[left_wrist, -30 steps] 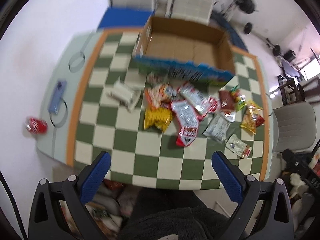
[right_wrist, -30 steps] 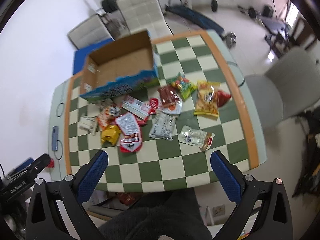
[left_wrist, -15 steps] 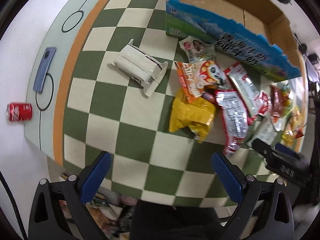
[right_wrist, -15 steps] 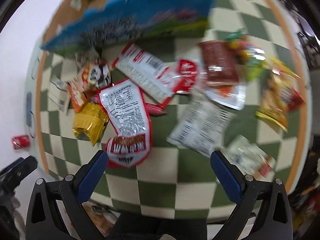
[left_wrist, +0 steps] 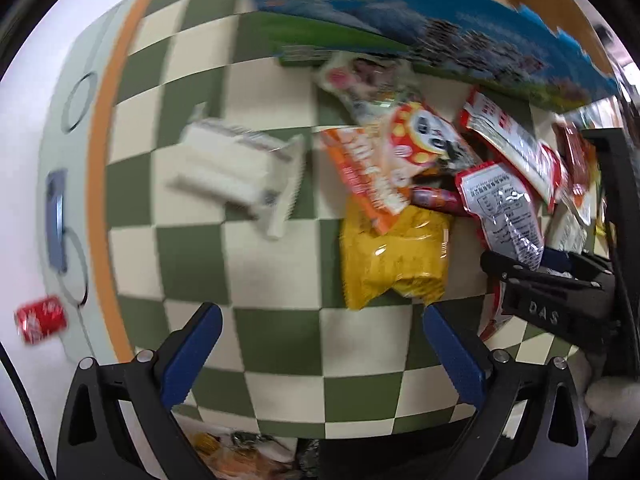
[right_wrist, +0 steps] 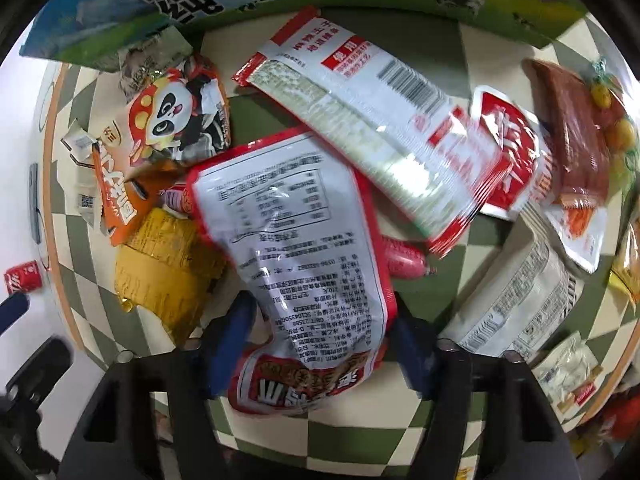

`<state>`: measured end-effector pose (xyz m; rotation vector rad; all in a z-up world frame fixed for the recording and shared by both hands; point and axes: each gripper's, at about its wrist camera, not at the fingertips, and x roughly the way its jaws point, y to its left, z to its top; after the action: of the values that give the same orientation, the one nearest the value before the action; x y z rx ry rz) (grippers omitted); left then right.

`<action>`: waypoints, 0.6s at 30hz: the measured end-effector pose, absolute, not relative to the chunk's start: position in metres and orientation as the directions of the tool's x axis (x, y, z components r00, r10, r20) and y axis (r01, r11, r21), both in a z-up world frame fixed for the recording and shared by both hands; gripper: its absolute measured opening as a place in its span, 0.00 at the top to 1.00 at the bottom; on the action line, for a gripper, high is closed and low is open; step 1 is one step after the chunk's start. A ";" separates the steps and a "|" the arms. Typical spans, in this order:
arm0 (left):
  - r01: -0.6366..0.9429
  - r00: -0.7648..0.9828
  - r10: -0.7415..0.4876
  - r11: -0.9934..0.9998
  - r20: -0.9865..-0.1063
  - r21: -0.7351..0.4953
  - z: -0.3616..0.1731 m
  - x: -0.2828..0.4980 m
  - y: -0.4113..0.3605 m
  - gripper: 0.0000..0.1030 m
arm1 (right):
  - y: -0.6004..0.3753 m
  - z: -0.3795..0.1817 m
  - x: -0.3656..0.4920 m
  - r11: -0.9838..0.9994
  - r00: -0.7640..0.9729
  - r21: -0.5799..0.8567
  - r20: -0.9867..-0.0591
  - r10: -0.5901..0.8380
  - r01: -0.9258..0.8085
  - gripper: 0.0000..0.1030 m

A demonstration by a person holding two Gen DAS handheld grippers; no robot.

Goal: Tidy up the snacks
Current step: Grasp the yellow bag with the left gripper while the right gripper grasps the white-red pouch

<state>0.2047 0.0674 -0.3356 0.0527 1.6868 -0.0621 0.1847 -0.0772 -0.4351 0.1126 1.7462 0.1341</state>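
Closing our right gripper [right_wrist: 320,344] around the near end of the red-edged white pouch [right_wrist: 296,240], we hold our left gripper [left_wrist: 318,354] spread over bare checkered table [left_wrist: 280,344]; farther off lie the yellow bag [left_wrist: 394,256] and the cardboard box [left_wrist: 420,36].

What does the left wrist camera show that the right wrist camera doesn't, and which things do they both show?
Only the left wrist view shows the white wrapped pack whole, lying apart from the pile, and the left gripper, open over bare checkered table. Only the right wrist view shows the brown packet, the grey-white pouch and the right gripper closing, with the red-and-white bag between its fingers. Both show that bag, the yellow bag, the panda packet, the printed box and the red can.
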 end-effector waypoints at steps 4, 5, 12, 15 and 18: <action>0.152 -0.185 -0.015 0.987 -0.983 -0.044 -0.360 0.219 0.047 0.00 | -0.088 -0.428 0.176 0.993 -0.151 0.117 -0.982 0.117 0.013 0.40; 0.166 -0.205 -0.012 0.985 -0.979 -0.047 -0.367 0.222 0.042 0.00 | -0.094 -0.428 0.174 0.993 -0.156 0.116 -0.980 0.120 0.033 0.40; 0.229 -0.298 0.054 0.973 -0.953 -0.017 -0.411 0.232 0.021 0.00 | -0.116 -0.431 0.164 0.984 -0.160 0.141 -0.974 0.157 0.108 0.40; 0.230 -0.306 0.058 0.973 -0.950 -0.015 -0.422 0.231 0.016 0.01 | -0.121 -0.435 0.163 0.981 -0.160 0.145 -0.973 0.165 0.127 0.40; 0.211 -0.298 0.039 0.977 -0.954 -0.026 -0.424 0.229 0.015 0.30 | -0.129 -0.432 0.160 0.980 -0.158 0.145 -0.973 0.166 0.136 0.40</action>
<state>0.2289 0.0154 -0.4237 0.1820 1.8693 -0.1707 0.1601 -0.1290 -0.4321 0.2255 1.7350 0.0266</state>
